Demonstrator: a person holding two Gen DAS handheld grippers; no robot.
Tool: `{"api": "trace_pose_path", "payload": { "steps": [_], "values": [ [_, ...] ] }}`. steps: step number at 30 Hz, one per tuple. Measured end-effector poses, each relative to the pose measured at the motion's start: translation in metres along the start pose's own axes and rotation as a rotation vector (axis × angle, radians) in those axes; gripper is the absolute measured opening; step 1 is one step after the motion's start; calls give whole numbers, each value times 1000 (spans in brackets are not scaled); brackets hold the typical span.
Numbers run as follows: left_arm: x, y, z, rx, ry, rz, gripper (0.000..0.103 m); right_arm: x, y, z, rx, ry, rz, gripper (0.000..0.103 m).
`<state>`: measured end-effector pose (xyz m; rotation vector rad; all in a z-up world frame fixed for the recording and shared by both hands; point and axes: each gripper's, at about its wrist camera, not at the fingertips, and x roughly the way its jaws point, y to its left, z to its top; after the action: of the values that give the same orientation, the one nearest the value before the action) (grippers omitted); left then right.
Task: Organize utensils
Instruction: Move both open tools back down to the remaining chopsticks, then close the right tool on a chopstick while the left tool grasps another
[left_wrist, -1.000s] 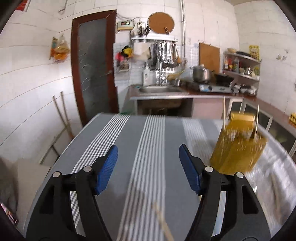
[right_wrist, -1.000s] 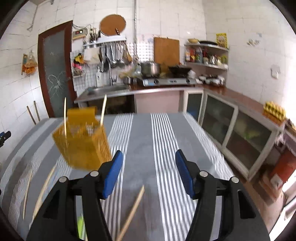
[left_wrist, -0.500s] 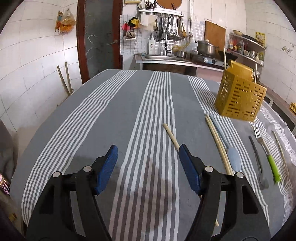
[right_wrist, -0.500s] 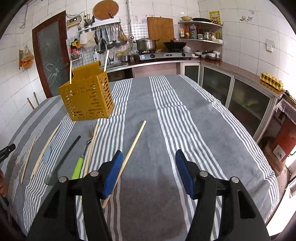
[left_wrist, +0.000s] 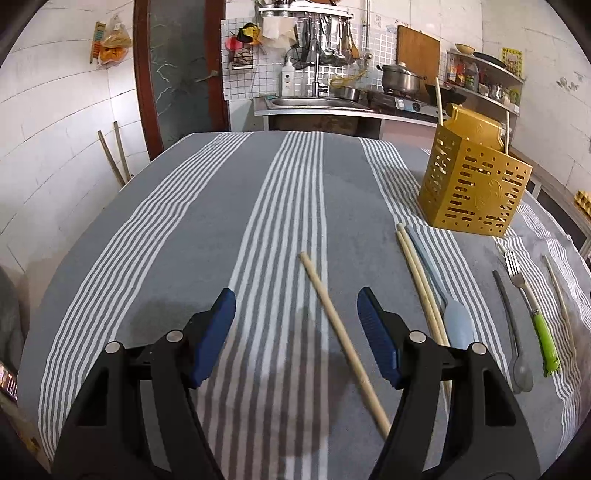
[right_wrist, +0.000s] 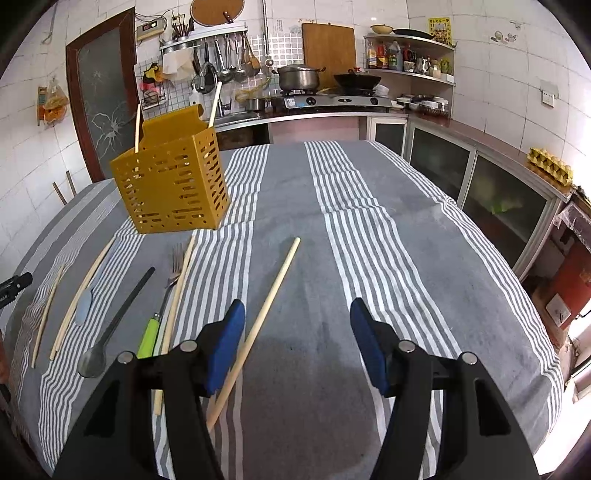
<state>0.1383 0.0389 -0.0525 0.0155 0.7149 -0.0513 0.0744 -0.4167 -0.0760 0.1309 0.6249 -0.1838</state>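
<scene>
A yellow perforated utensil holder stands on the striped tablecloth with two chopsticks upright in it. Loose on the cloth lie a single chopstick, a chopstick pair, a pale blue spoon, a grey spoon, a green-handled fork and more chopsticks. My left gripper hangs open over the single chopstick, which runs between its fingers. My right gripper is open too, and a chopstick passes just inside its left finger.
The table's cloth drops off at the left and right edges. Behind stand a kitchen counter with sink, a stove with pot, shelves and low glass cabinets. A bit of the other gripper shows at the far left.
Both grippers came down and tilted toward the table. The utensils, blurred or out of sight before, now lie close in front of the fingers. The jaws' spread is unchanged.
</scene>
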Motion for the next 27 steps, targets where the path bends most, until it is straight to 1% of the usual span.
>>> {"api": "trace_pose_path", "payload": {
  "steps": [6, 9, 10, 12, 14, 16, 17, 19, 21, 24, 25, 26, 27],
  "values": [
    [17, -9, 3, -1, 40, -5, 66, 7, 0, 5, -5, 8, -7, 59],
    [28, -10, 8, -4, 63, -7, 65, 17, 1, 12, -7, 28, -8, 59],
    [32, -10, 9, -8, 74, -6, 62, 20, 1, 13, -9, 32, -11, 59],
    [42, -10, 12, -16, 98, -9, 61, 28, 4, 19, -6, 41, -16, 59],
    [52, -13, 15, -2, 121, -11, 58, 40, 7, 25, -7, 61, -15, 59],
    [60, -15, 17, 6, 139, -16, 52, 51, 9, 31, -8, 80, -15, 59],
    [66, -16, 18, 10, 156, -20, 51, 58, 10, 34, -9, 92, -20, 59],
    [74, -17, 22, -4, 186, -43, 41, 68, 12, 38, -8, 109, -25, 59],
    [79, -19, 24, -8, 194, -39, 40, 78, 14, 40, -10, 126, -33, 59],
    [91, -21, 25, -28, 224, -39, 33, 90, 16, 41, -15, 146, -43, 59],
    [94, -22, 25, -22, 227, -28, 28, 92, 17, 41, -16, 151, -49, 59],
    [96, -22, 24, -22, 229, -21, 25, 95, 17, 41, -18, 157, -55, 59],
    [98, -22, 25, -23, 231, -18, 17, 98, 16, 42, -19, 161, -59, 59]
  ]
}}
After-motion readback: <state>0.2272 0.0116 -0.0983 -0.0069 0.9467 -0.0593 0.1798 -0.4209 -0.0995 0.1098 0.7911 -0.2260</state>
